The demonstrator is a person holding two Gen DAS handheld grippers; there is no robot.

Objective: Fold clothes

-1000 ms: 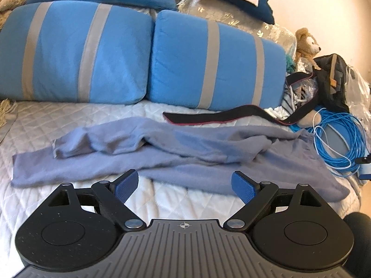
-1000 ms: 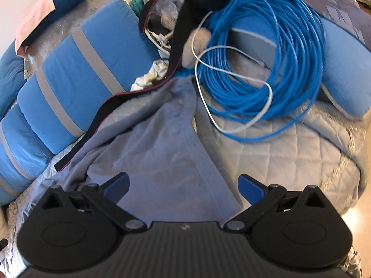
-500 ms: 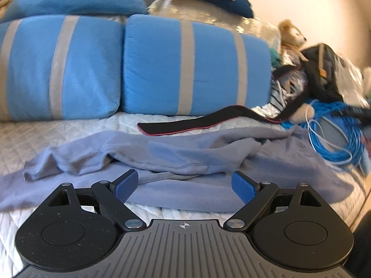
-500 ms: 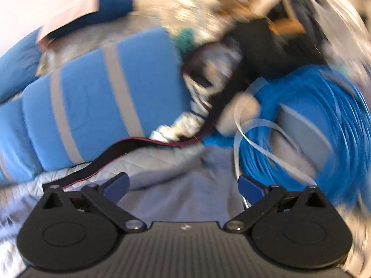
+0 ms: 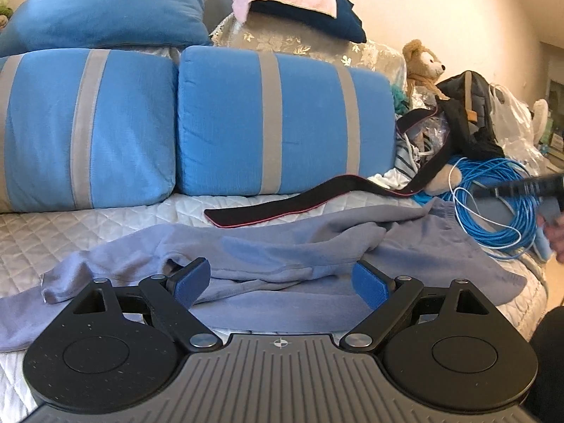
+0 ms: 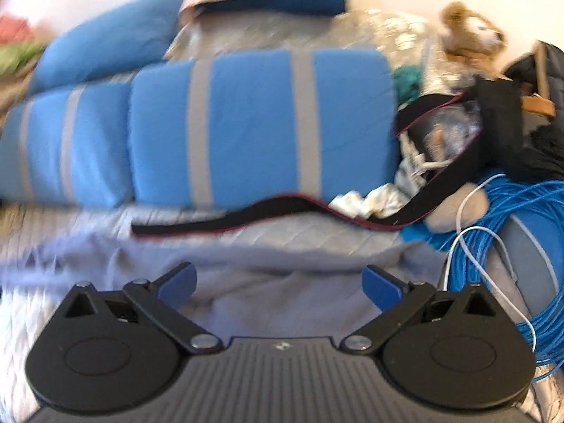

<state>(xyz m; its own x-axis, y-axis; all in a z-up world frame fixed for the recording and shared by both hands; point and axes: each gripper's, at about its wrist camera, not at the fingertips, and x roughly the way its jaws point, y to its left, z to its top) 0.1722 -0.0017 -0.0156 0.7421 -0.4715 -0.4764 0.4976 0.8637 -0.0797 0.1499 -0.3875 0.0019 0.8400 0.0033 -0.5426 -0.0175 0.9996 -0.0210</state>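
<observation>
Blurring hides the grey garment (image 6: 282,282) edges (right view); both grippers' jaws gape wide, empty.

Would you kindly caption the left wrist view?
Open left gripper above a rumpled lavender garment on the quilted bed.

Readable text: none in either view.
Sign: small crosshair mark on the left gripper (image 5: 281,283) body.

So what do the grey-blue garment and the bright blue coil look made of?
Grey-blue garment: soft matte knit, probably fleece or jersey, going by its limp rounded folds. Blue coil: thin, smooth plastic-jacketed cable, slightly glossy, holding springy loops.
</observation>
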